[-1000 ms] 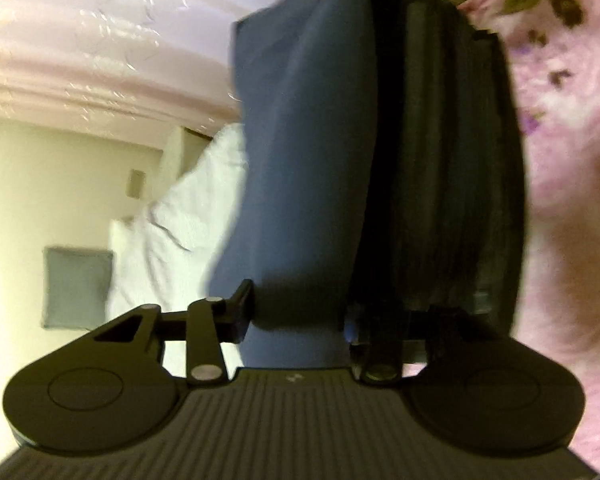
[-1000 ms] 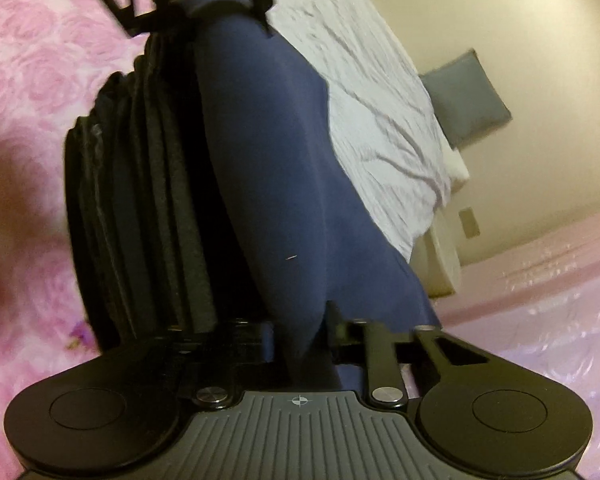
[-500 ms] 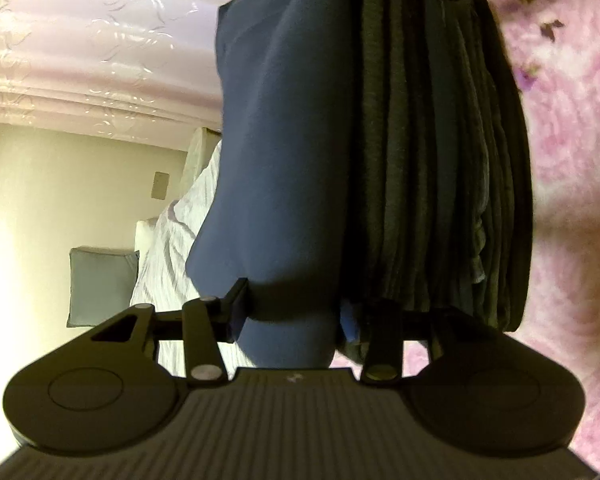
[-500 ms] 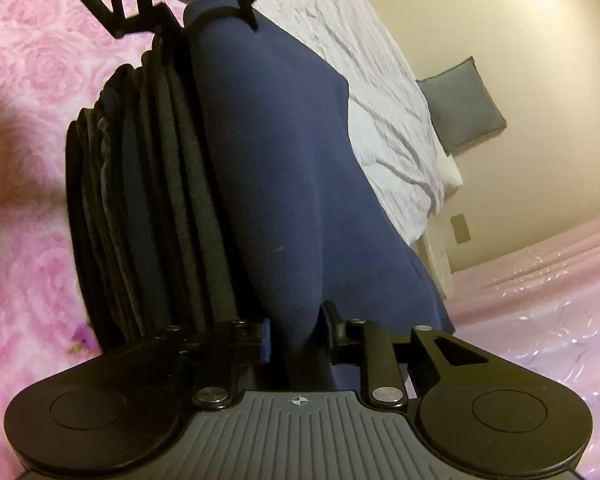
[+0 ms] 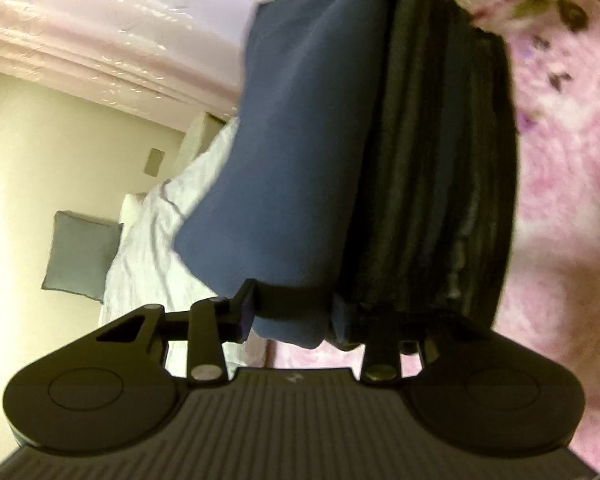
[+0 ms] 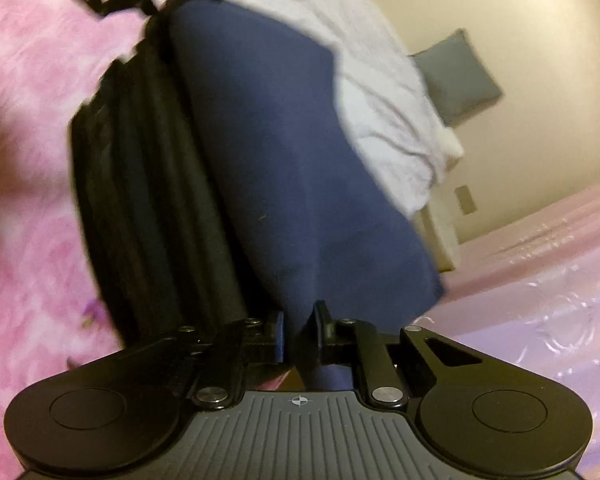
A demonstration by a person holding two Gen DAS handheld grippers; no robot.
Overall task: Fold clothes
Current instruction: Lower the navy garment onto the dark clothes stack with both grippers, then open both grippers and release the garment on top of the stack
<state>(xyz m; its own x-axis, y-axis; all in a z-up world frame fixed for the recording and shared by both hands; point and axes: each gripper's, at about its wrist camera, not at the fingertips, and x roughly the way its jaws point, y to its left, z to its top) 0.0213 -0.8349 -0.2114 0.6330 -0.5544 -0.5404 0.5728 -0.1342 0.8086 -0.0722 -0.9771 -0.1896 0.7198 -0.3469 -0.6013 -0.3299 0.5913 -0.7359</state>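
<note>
A pink floral bedspread (image 6: 24, 128) fills the left of the right wrist view and the right of the left wrist view. Beyond it lie a rumpled white duvet (image 6: 380, 96) and, far off against the cream wall, a grey cushion (image 6: 456, 76).

On the bedspread stands a stack of folded dark clothes (image 5: 440, 168), mostly black and charcoal layers seen edge-on. Pressed against its side is the task's own piece, a folded navy garment (image 5: 308, 152), stretched between the two tools and touching the stack along its length.

The left gripper (image 5: 290, 312) holds the near end of the navy garment in its view; its jaws are closing, with a thick fold of cloth between them. The right gripper (image 6: 300, 332) pinches the opposite end on a thinner fold, its jaws also closing and the blue pads against the fabric. Each tool appears at the top edge of the other's view.

As I judge it, the garment is being set onto or against the stack. The risks are these. The thick fold in the left jaws could squeeze out sideways and let the layers open. If the ends come down unevenly, the garment could land askew or drag the top dark layers out of line. The right fingers sit close to the dark stack and could snag it.
</note>
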